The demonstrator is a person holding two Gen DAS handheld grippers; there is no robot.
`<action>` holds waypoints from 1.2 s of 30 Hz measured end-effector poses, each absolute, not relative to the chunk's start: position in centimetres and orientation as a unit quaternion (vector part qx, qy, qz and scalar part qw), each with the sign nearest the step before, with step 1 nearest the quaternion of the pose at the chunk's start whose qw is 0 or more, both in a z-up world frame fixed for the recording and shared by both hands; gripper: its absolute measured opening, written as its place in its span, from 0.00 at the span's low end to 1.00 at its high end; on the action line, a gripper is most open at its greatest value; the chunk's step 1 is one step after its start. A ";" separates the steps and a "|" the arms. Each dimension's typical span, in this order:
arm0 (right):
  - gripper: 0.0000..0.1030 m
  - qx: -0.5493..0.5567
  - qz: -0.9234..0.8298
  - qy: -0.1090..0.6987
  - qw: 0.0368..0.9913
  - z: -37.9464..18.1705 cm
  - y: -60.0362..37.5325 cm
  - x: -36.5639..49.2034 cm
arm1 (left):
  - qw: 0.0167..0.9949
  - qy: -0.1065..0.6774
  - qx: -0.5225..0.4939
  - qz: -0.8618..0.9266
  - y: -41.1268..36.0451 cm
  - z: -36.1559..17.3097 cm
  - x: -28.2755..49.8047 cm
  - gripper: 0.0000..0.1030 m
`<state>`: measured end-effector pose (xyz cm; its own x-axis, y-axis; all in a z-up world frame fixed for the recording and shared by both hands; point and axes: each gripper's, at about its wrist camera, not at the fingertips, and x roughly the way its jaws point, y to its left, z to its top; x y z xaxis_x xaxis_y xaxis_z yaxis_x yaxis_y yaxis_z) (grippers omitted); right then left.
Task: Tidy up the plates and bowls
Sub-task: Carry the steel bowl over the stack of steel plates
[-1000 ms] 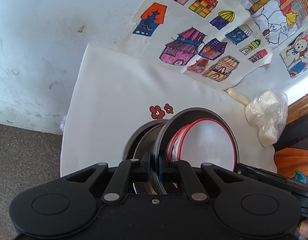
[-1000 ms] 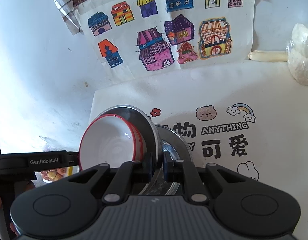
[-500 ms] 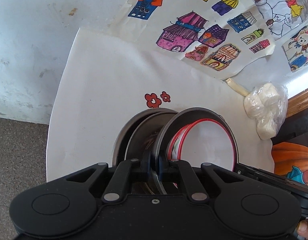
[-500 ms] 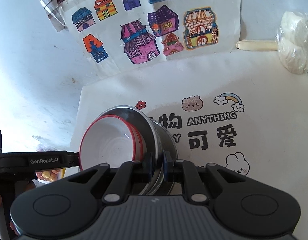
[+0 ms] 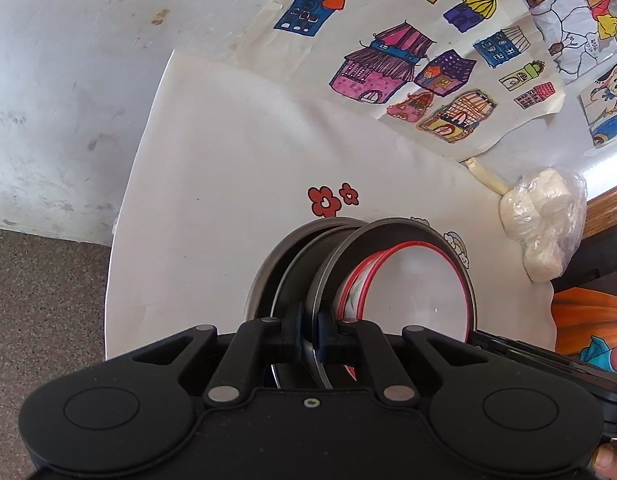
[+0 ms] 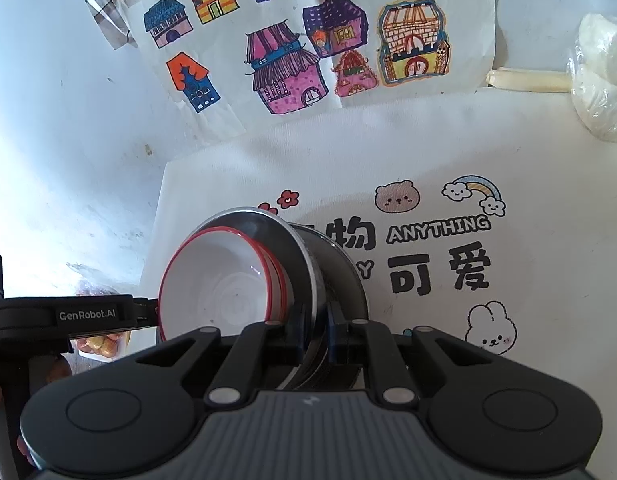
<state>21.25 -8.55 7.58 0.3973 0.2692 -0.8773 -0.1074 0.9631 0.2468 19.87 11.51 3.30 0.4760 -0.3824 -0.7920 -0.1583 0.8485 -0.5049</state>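
A steel bowl (image 5: 392, 228) holds white red-rimmed bowls (image 5: 420, 292) nested inside it. Under it sits a wider steel plate (image 5: 268, 272). My left gripper (image 5: 308, 334) is shut on the steel bowl's rim from one side. My right gripper (image 6: 313, 330) is shut on the rim of the same steel bowl (image 6: 292, 248) from the opposite side, with the white bowls (image 6: 220, 288) and the steel plate (image 6: 348, 276) showing beside it. The stack is over the white printed cloth (image 6: 508, 152). The left gripper's body (image 6: 64, 316) shows in the right wrist view.
Coloured house drawings (image 6: 308, 48) lie behind the cloth. A plastic bag of white lumps (image 5: 544, 220) and a pale stick (image 5: 486, 176) sit at the cloth's far right. A dish of food (image 6: 96, 340) sits at the cloth's left edge. The floor (image 5: 40, 300) lies left.
Both grippers have moved with the held bowl stack relative to the cloth, which shifted within both views. The grips have not changed.
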 end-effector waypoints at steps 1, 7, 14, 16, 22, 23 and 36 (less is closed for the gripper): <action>0.13 0.075 0.114 0.538 0.832 7.5 -8.5 21.3 | 0.817 0.507 -0.266 -0.068 11.5 3.3 19.9 0.05; 0.13 0.073 0.118 0.541 0.829 7.4 -8.2 21.4 | 0.819 0.507 -0.261 -0.065 11.9 3.2 19.8 0.05; 0.13 0.072 0.124 0.545 0.826 7.0 -7.7 21.6 | 0.821 0.507 -0.258 -0.060 12.2 3.5 19.8 0.05; 0.13 0.072 0.126 0.545 0.826 6.9 -7.6 21.6 | 0.822 0.506 -0.256 -0.058 12.2 3.6 19.8 0.05; 0.13 0.073 0.130 0.546 0.824 6.9 -7.4 21.8 | 0.827 0.502 -0.246 -0.052 12.2 4.1 19.6 0.05; 0.13 0.074 0.132 0.547 0.823 6.9 -7.3 21.8 | 0.827 0.502 -0.247 -0.052 12.2 4.1 19.6 0.05; 0.13 0.078 0.134 0.549 0.821 6.8 -7.4 21.8 | 0.825 0.506 -0.247 -0.048 12.1 4.0 19.8 0.05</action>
<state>21.83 -7.39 6.84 0.3609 0.3058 -0.8811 -0.1343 0.9519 0.2753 19.81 12.10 4.05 0.4834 -0.3282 -0.8116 -0.1713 0.8737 -0.4553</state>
